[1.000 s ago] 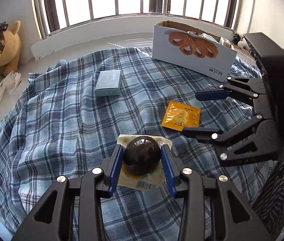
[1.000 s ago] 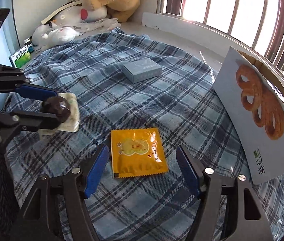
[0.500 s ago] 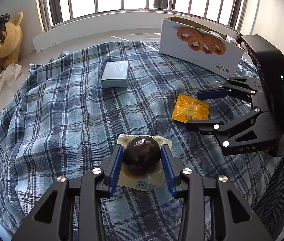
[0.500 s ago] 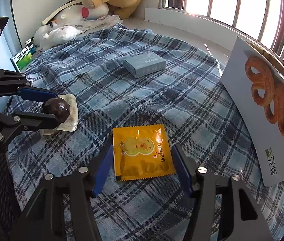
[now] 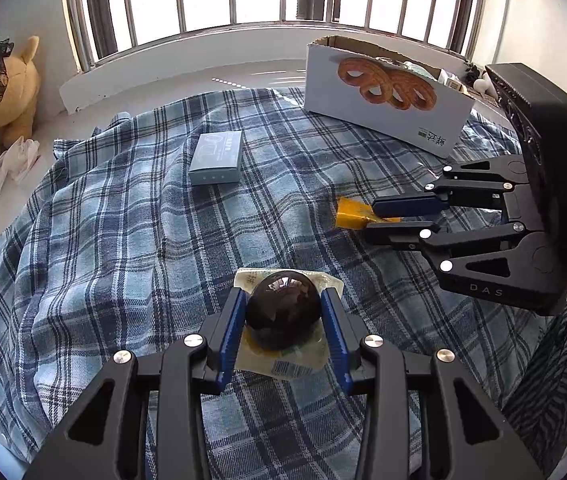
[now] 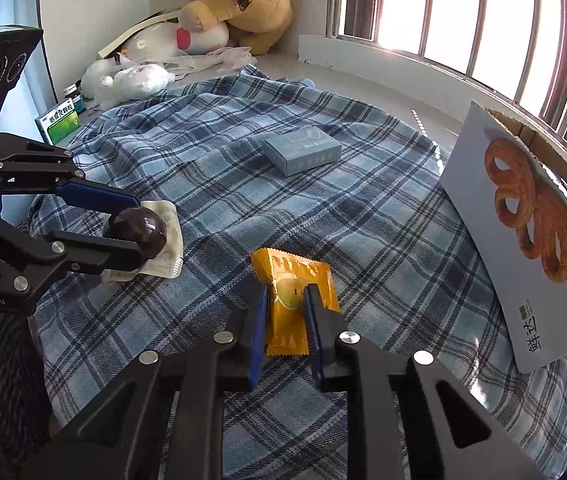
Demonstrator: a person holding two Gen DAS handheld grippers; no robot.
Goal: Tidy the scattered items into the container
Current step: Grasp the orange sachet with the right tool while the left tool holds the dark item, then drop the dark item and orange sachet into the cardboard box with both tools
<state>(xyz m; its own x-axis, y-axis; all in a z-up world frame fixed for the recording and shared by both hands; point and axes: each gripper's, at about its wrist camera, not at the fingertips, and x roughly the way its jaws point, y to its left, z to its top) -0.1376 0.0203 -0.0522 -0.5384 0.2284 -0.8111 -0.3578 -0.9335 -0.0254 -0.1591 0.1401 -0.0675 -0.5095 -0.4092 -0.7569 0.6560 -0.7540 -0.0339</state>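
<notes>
A soft woven plaid blanket (image 5: 131, 240) covers the surface. The dark egg (image 5: 283, 312) is glossy inside clear plastic wrap. The orange sachet (image 6: 295, 300) looks like shiny foil; the open cardboard box (image 5: 383, 100) and small blue carton (image 5: 217, 156) are matt.

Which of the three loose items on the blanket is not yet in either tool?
The pale blue box. It lies alone; the left tool grips the dark egg pack and the right tool grips the orange sachet.

My right gripper (image 6: 284, 300) has just closed, pinching the orange sachet (image 6: 295, 300) on the blanket (image 6: 363, 232), left of the box (image 6: 523, 240).
</notes>
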